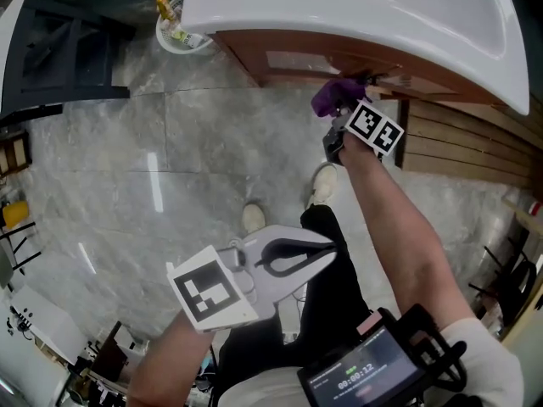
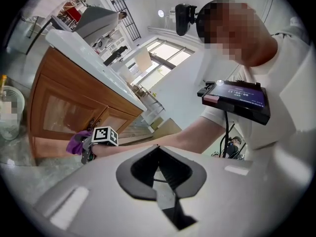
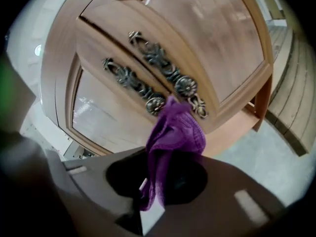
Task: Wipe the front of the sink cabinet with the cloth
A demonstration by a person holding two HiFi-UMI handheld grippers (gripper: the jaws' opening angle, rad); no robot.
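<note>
A purple cloth is bunched against the front of the wooden sink cabinet, under the white basin. My right gripper is shut on the purple cloth. In the right gripper view the cloth sticks out of the right gripper and touches the lower ends of the two ornate metal door handles where the doors meet. My left gripper is shut on nothing, held low near the person's legs, far from the cabinet. From the left gripper view the cloth shows small at the cabinet.
A white bin with a bottle stands on the marble floor left of the cabinet. A slatted wooden panel lies to the cabinet's right. The person's shoes are on the floor in front. A dark metal frame is far left.
</note>
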